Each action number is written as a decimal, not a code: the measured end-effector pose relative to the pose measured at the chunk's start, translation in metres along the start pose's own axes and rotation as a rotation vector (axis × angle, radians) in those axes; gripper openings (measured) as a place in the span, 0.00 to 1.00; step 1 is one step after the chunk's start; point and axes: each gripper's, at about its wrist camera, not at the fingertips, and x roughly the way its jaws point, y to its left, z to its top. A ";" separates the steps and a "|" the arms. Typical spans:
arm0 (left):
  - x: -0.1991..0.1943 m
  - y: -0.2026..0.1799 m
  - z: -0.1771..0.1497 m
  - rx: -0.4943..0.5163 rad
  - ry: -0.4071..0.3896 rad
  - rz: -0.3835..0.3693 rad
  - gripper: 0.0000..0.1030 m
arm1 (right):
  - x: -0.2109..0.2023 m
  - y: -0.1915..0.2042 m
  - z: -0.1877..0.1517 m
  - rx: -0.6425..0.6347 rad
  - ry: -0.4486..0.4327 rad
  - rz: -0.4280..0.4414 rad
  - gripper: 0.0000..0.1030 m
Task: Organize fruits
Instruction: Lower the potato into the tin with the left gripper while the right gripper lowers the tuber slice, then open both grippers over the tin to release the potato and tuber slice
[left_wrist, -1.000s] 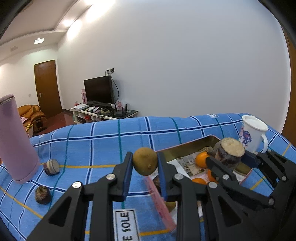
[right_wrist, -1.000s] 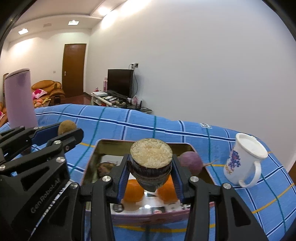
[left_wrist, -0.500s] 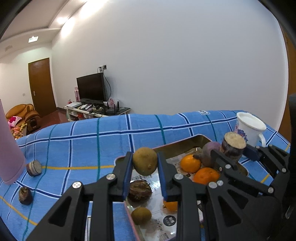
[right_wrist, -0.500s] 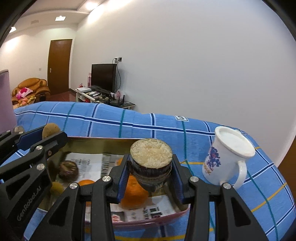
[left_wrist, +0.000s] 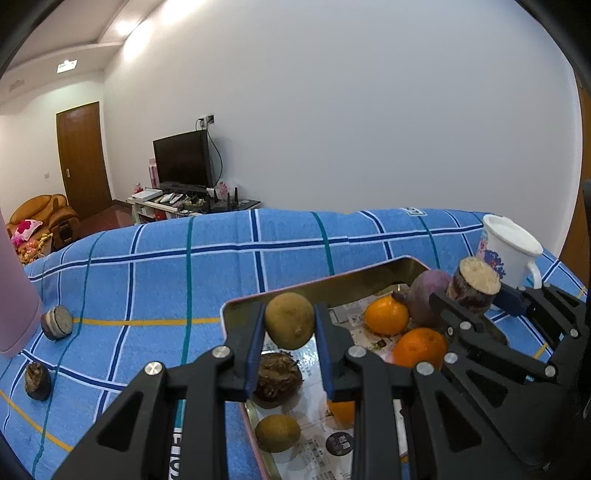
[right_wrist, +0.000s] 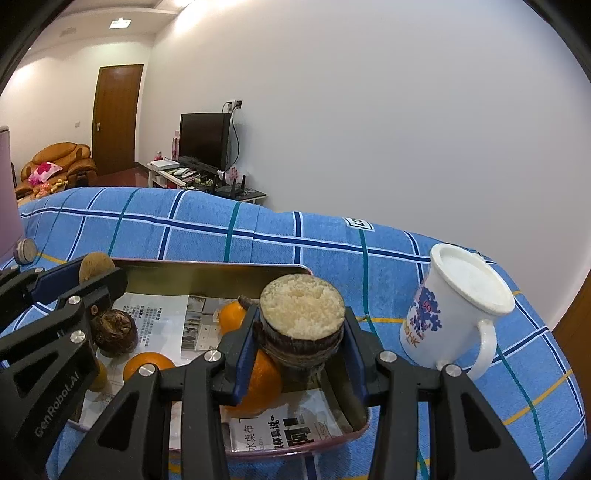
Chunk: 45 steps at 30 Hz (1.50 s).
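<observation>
left gripper (left_wrist: 290, 345): clamped on a brown kiwi (left_wrist: 290, 320), held in the air above the left end of the tray.
right gripper (right_wrist: 302, 345): clamped on a cut taro piece (right_wrist: 301, 325), pale cut face up, held above the right end of the tray; in the left wrist view it shows at the right (left_wrist: 476, 295).
tray (right_wrist: 207, 266): metal, lined with newspaper, lying on the blue checked cloth (left_wrist: 166, 266).
tray, near left corner: a second kiwi (left_wrist: 277, 432); just behind it a rough dark taro (left_wrist: 277, 378).
tray, middle: an orange (left_wrist: 341, 411) partly hidden by the left gripper's finger.
tray, right half: two oranges (left_wrist: 419, 347) (left_wrist: 386, 317); behind them, touching, a purple root (left_wrist: 428, 297).
mug (right_wrist: 456, 314): white with a blue print, upright on the cloth just beside the tray's right end.
cloth, left edge: two small taro pieces (left_wrist: 37, 380) (left_wrist: 57, 322), well apart from the tray, beside a pink bottle (left_wrist: 14, 302).
background: television (left_wrist: 183, 158) on a low stand, brown door (left_wrist: 83, 158), orange sofa (left_wrist: 44, 214).
</observation>
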 end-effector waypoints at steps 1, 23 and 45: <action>0.001 0.000 0.000 0.000 0.003 0.000 0.27 | 0.001 0.000 0.000 0.001 0.004 0.002 0.43; 0.007 -0.007 0.002 0.022 0.022 0.005 0.27 | 0.003 0.000 0.004 0.011 -0.028 0.099 0.46; -0.024 0.002 -0.006 -0.013 -0.106 0.095 1.00 | -0.024 -0.034 0.002 0.245 -0.182 0.123 0.73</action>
